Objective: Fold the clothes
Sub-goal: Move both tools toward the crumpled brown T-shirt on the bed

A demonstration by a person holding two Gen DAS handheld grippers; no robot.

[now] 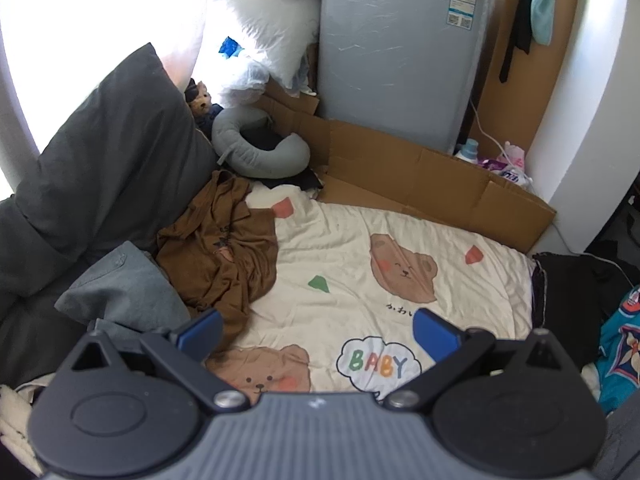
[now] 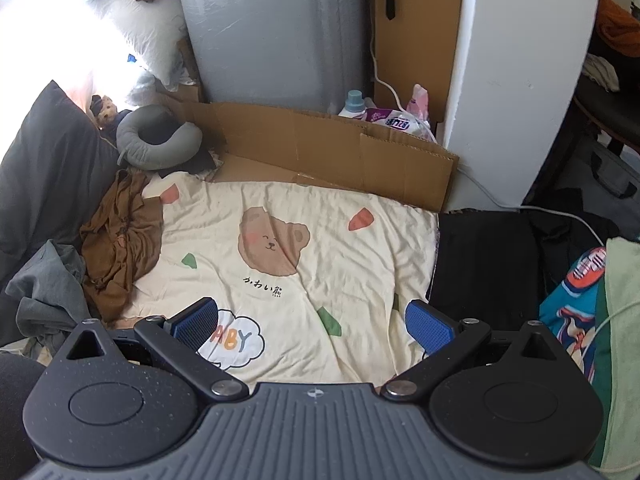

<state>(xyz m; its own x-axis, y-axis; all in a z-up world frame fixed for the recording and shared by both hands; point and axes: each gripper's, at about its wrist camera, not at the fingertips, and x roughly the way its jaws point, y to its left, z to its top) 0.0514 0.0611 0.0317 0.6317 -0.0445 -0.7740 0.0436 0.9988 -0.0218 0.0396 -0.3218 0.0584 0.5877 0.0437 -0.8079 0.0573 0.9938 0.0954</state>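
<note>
Both grippers, left (image 1: 316, 330) and right (image 2: 312, 322), are held agape, empty. Brown garment (image 1: 224, 252) lies crumpled ahead-left; layers may be snagged together if pinched blindly.

Bright daylight floods in from the window (image 1: 100, 20) at the left, over a bed with a cream bear-print cover (image 2: 304, 208), flattened cardboard (image 2: 320, 140), a grey plastic-wrapped appliance (image 1: 400, 52) and a white wall (image 2: 520, 80).
</note>
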